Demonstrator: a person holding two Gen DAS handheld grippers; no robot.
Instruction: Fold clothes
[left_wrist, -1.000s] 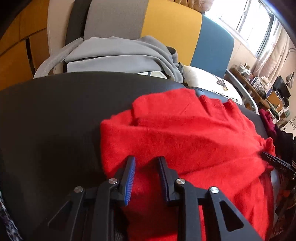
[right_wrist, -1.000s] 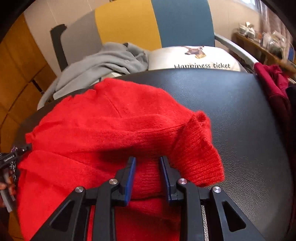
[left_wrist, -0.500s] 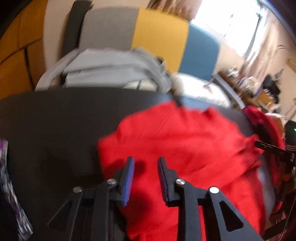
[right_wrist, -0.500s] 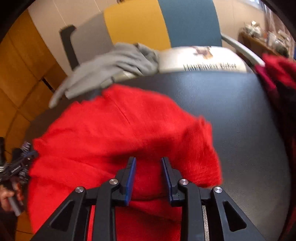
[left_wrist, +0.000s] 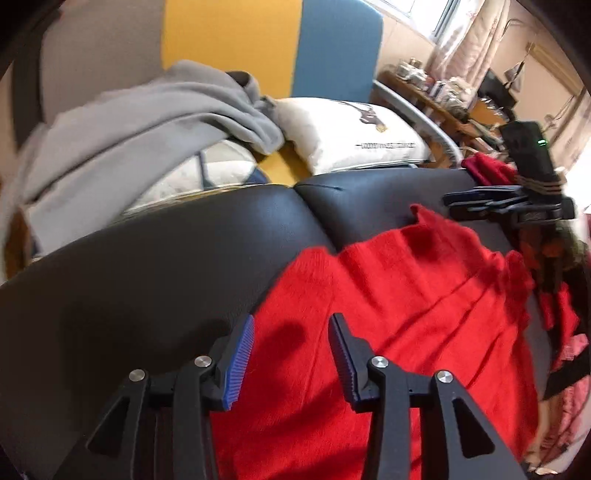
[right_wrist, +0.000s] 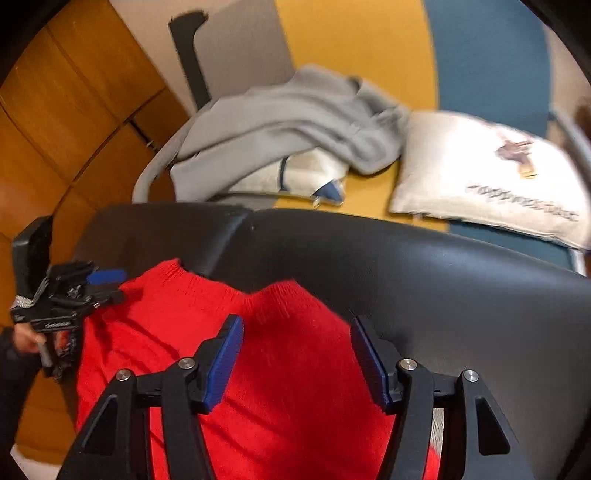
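A red knitted sweater (left_wrist: 399, 310) lies spread on a black padded surface (left_wrist: 147, 280); the right wrist view shows it too (right_wrist: 280, 387). My left gripper (left_wrist: 291, 332) hovers over the sweater's left edge, its jaws opening, nothing pinched between the blue pads. Over the sweater's far edge my right gripper (right_wrist: 295, 332) also has its jaws opening wide, with knit below them but not pressed. Each gripper shows in the other's view: the right one (left_wrist: 476, 206) at the sweater's far right corner, the left one (right_wrist: 107, 280) at its left corner.
Behind the black surface stands a sofa with grey, yellow and blue panels (right_wrist: 354, 44). On it lie a grey hoodie (left_wrist: 147, 122) and a white printed cushion (right_wrist: 491, 173). More dark red clothes (left_wrist: 487, 170) sit at the right. A cluttered shelf (left_wrist: 443, 96) is by the window.
Both grippers let go of the sweater, their jaws spreading apart. They lifted and drew back; the sweater now lies flatter and lower in both views, with more sofa showing.
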